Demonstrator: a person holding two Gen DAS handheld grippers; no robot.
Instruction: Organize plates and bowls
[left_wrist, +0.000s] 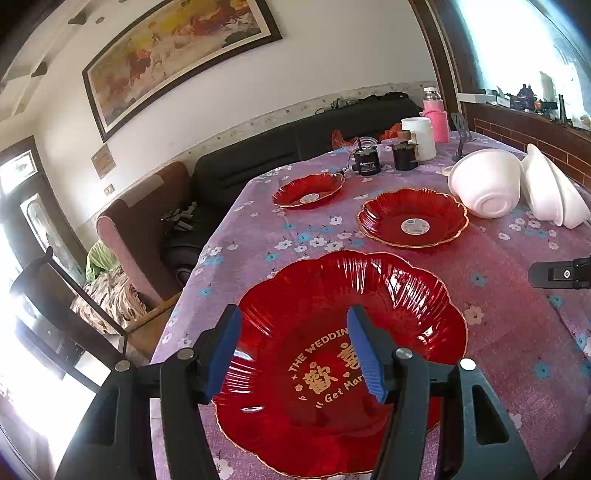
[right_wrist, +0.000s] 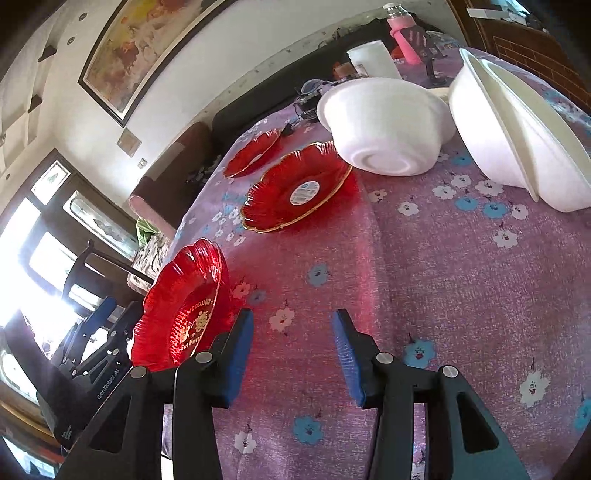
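A large red plate with gold lettering (left_wrist: 369, 295) lies on the purple flowered tablecloth (left_wrist: 498, 332) right under my open left gripper (left_wrist: 293, 350), whose jaws hover over it, apart from it. A medium red plate (left_wrist: 412, 216) and a small red plate (left_wrist: 308, 190) lie farther back. One white bowl (left_wrist: 484, 182) lies tipped on its side; nested white bowls (left_wrist: 554, 192) lean beside it. My right gripper (right_wrist: 293, 350) is open and empty above the cloth, right of the large red plate (right_wrist: 181, 306). The medium plate (right_wrist: 295, 186) and the bowls (right_wrist: 384, 125) lie ahead of it.
A white jug (left_wrist: 419, 136), a pink bottle (left_wrist: 436, 118), dark jars (left_wrist: 404, 155) and a phone stand (left_wrist: 463, 136) stand at the table's far end. A dark sofa (left_wrist: 258, 162) and a chair (left_wrist: 140, 229) are left of the table edge. A brick sill (left_wrist: 535, 136) is on the right.
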